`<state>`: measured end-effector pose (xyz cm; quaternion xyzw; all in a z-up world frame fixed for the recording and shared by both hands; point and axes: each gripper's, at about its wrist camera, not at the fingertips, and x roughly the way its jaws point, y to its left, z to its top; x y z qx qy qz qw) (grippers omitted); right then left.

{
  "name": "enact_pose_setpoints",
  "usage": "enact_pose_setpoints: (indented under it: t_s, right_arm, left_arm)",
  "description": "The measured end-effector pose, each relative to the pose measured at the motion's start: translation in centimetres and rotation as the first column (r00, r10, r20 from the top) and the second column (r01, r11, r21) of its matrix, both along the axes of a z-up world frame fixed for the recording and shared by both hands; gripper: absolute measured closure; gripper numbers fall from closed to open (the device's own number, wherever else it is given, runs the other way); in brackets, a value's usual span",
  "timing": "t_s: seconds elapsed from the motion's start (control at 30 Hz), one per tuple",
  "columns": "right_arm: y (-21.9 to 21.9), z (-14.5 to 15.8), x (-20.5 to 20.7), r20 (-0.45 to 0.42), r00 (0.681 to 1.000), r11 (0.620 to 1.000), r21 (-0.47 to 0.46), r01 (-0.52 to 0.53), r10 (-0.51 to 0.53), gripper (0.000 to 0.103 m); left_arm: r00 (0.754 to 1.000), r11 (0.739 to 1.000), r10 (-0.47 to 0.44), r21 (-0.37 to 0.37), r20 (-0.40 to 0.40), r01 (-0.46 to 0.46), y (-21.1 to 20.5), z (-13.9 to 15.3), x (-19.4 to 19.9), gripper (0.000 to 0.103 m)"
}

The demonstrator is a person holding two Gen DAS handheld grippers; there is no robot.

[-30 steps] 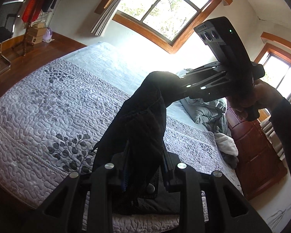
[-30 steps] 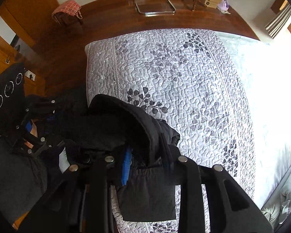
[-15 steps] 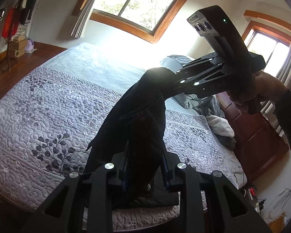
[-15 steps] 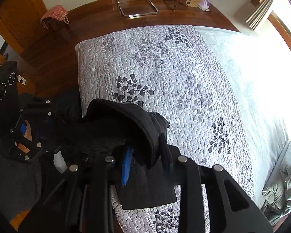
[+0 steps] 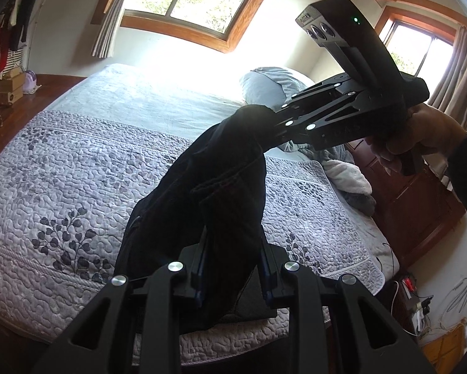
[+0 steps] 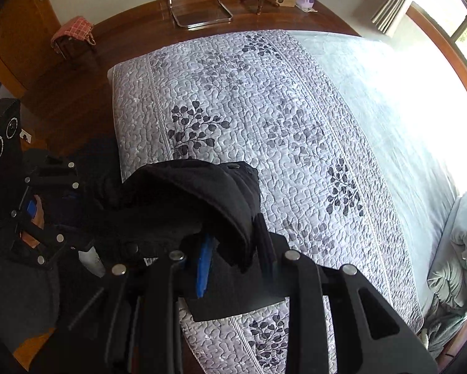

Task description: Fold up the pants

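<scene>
Both the left gripper (image 5: 231, 268) and the right gripper (image 6: 233, 249) squeezed the black pants (image 5: 221, 187) above the bed (image 5: 77, 168), likely to lay them flat.

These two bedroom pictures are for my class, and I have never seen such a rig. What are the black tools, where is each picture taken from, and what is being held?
No robot here: a person holds a two-finger gripper in each hand, each carrying a wide-angle camera that looks along its fingers. One picture comes from the left gripper, the other from the right gripper. In the left view the person's hand grips the right tool. Both grippers are shut on dark pants, lifted above a bed with a patterned quilt. A pillow and crumpled bedding lie at the bed's head.
</scene>
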<state>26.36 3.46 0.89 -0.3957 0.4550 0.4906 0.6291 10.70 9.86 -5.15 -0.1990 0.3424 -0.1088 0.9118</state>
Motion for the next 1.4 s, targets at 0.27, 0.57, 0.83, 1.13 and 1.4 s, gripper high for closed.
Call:
enact_pose_setpoints:
  t_s: [0.27, 0.57, 0.83, 1.13, 1.4]
  right_arm:
    - [-3.6, -1.2, 0.8, -0.008, 0.999, 0.999, 0.012, 0.034, -0.034, 0.079]
    - [-8.0, -3.1, 2.1, -0.015, 0.997, 0.997, 0.016, 0.079, -0.079, 0.082]
    - [-10.6, -5.6, 3.2, -0.044, 0.993, 0.994, 0.020, 0.107, -0.107, 0.082]
    - [-12.6, -7.4, 4.1, -0.035, 0.994, 0.994, 0.029, 0.107, -0.106, 0.082]
    - [-14.0, -9.3, 5.0, -0.045, 0.993, 0.993, 0.043, 0.111, -0.109, 0.082]
  left_arm:
    - [0.999, 0.998, -0.044, 0.032, -0.022, 0.044, -2.7, -0.6, 0.6, 0.077]
    - [0.994, 0.994, -0.097, 0.045, -0.059, 0.099, -6.6, -2.0, 2.2, 0.077]
    - [0.986, 0.989, -0.135, 0.052, -0.100, 0.140, -9.2, -3.9, 3.5, 0.077]
    - [0.978, 0.982, -0.167, 0.072, -0.127, 0.177, -11.6, -5.3, 4.7, 0.077]
    - [0.970, 0.976, -0.186, 0.083, -0.155, 0.201, -13.0, -6.8, 5.6, 0.077]
